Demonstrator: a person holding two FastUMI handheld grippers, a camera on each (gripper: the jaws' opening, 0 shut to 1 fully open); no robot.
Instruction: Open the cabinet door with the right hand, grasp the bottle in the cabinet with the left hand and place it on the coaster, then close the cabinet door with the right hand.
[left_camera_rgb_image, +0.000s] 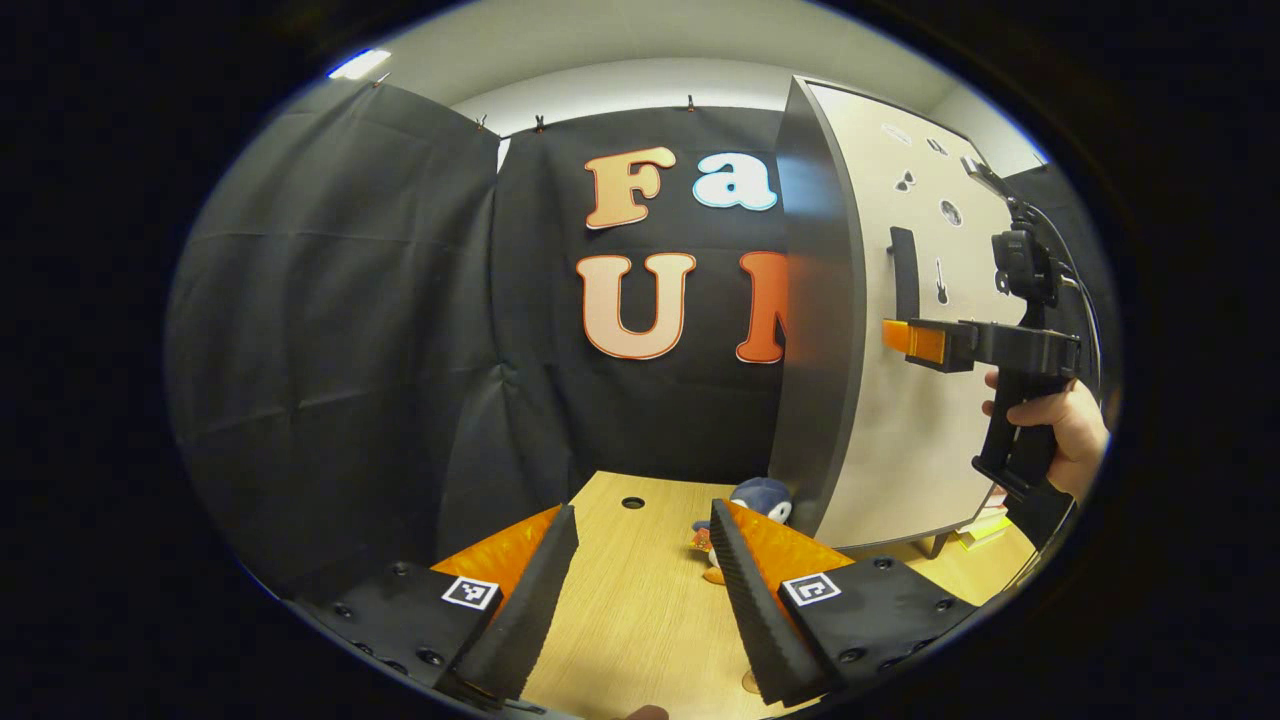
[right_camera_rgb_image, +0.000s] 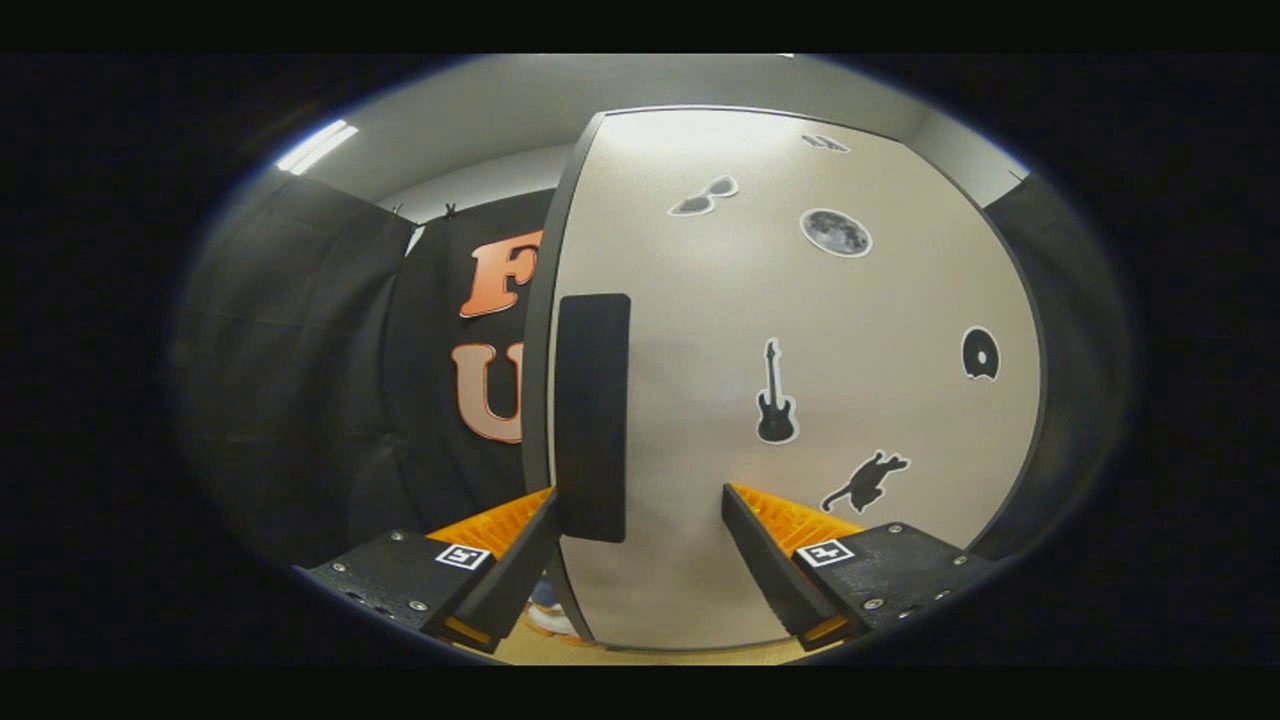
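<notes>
Black cloth walls enclose the booth; a wooden table (left_camera_rgb_image: 640, 610) runs beneath, with a round hole (left_camera_rgb_image: 633, 502) near its far edge.

Cabinet (left_camera_rgb_image: 815, 330): stands on the table at the right of the left gripper view; dark side panel, pale door (right_camera_rgb_image: 800, 330) shut flush, black upright handle (right_camera_rgb_image: 592, 415) near the door's left edge. Door stickers: sunglasses (right_camera_rgb_image: 704, 196), moon (right_camera_rgb_image: 835, 232), guitar (right_camera_rgb_image: 775, 394), cat (right_camera_rgb_image: 865, 480), disc (right_camera_rgb_image: 980, 353).

Bottle: cannot be located, the shut door covering the cabinet's inside.

Plush toy (left_camera_rgb_image: 757, 500): on the table just beside the cabinet's near corner, partly hidden behind a finger.

Left gripper (left_camera_rgb_image: 640, 590): jaws spread wide, nothing between them, above the bare table.

Right gripper (right_camera_rgb_image: 640, 560): jaws apart, facing the door, the handle's lower end just inside its left finger; contact cannot be told. From the left gripper view it (left_camera_rgb_image: 912, 338) is level with the handle, held by a hand (left_camera_rgb_image: 1060, 430).
</notes>
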